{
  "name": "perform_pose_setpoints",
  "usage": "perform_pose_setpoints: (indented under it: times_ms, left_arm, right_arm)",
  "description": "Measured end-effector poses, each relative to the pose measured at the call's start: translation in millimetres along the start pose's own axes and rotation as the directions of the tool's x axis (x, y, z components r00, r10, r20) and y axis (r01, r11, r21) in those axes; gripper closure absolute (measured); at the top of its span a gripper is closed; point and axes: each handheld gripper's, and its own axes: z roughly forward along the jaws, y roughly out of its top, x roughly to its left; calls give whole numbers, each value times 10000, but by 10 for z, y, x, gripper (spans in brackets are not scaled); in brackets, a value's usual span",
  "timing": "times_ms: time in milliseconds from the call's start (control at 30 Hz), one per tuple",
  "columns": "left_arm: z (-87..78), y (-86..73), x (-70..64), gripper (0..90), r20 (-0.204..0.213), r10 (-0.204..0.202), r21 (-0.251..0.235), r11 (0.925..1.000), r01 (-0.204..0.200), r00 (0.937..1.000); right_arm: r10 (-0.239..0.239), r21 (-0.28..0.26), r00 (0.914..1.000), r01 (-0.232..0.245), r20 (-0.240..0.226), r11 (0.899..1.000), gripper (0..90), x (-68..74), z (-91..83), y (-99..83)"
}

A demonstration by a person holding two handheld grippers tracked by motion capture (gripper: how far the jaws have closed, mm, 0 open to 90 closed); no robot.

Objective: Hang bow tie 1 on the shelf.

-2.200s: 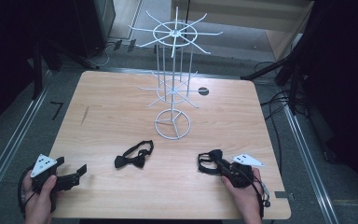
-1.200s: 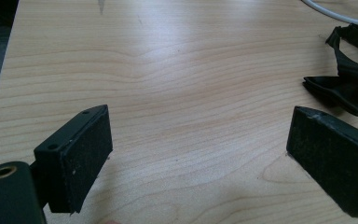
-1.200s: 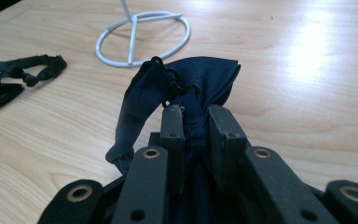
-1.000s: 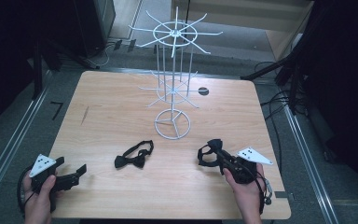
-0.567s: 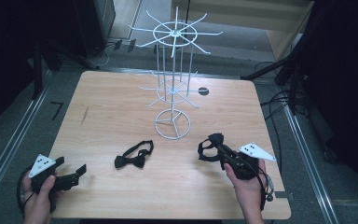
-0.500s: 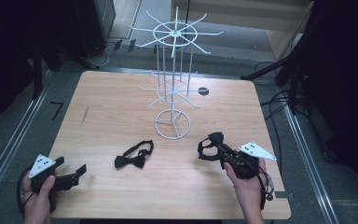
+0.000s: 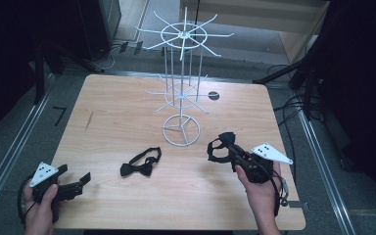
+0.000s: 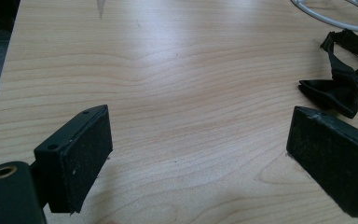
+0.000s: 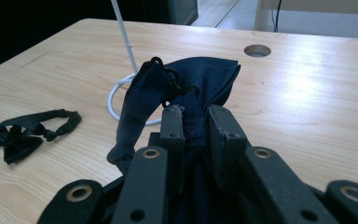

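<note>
One bow tie (image 9: 186,88) between right jaws

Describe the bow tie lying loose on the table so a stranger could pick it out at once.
Start at the white wire rack standing mid-table. From its ring base, come toward the person and a little left: the black bow tie lies flat on the wood, strap looped behind it. Unlike the navy bow tie clamped in the right tool, nothing touches it.
</note>
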Motion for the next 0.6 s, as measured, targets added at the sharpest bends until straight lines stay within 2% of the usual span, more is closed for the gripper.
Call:
perform_pose_setpoints:
  times_ms: [167,200,467,600]
  left_arm:
    - [0,0,-1,73,-1,2,-7,10000,-2,10000]
    - [0,-1,-1,73,-4,13,-14,10000,-13,10000]
    - [1,-1,-4,73,-25,54,-22,10000,-54,10000]
    - [1,-1,-4,73,-24,59,-16,10000,-59,10000]
  right_arm:
    - [-87,-81,9998,86,-151,9999,782,13,-3,55]
    - [-102,-104,9992,98,-388,9999,783,17,-4,72]
    - [-403,-199,9979,393,-500,9990,781,55,-20,137]
    - [-222,-143,9973,212,-694,9997,780,58,-21,156]
